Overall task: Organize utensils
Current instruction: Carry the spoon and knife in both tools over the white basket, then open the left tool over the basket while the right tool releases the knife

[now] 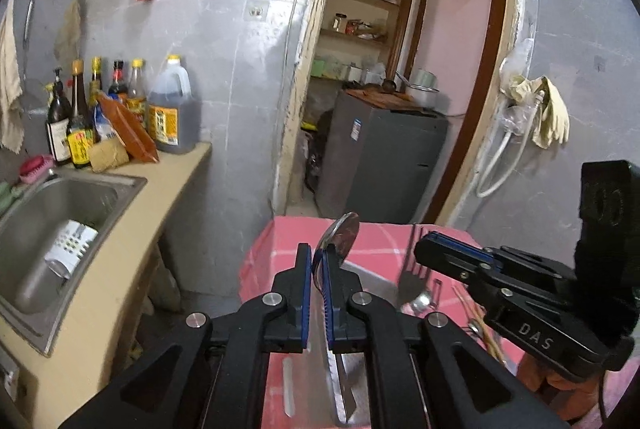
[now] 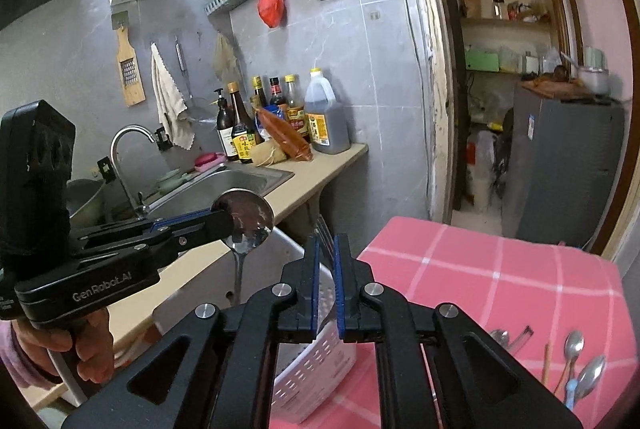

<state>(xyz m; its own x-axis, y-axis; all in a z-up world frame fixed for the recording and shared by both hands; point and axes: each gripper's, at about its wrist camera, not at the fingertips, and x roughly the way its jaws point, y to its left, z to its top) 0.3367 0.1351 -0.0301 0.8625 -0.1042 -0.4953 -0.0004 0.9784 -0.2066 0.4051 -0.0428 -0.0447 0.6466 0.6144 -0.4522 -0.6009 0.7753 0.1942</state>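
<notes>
Pink checked tablecloth below; left gripper jaws on spoon (handle hidden), right gripper on fork.

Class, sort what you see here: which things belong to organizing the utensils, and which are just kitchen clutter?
Job:
large steel spoon in left tongs
steel fork in right tongs
white slotted plastic basket
loose spoons

Clutter:
sauce bottles
red bag
wooden grater

At the lower right, the right gripper says "DAS" in white letters. At the lower left, the left gripper says "GenRobot.AI".
</notes>
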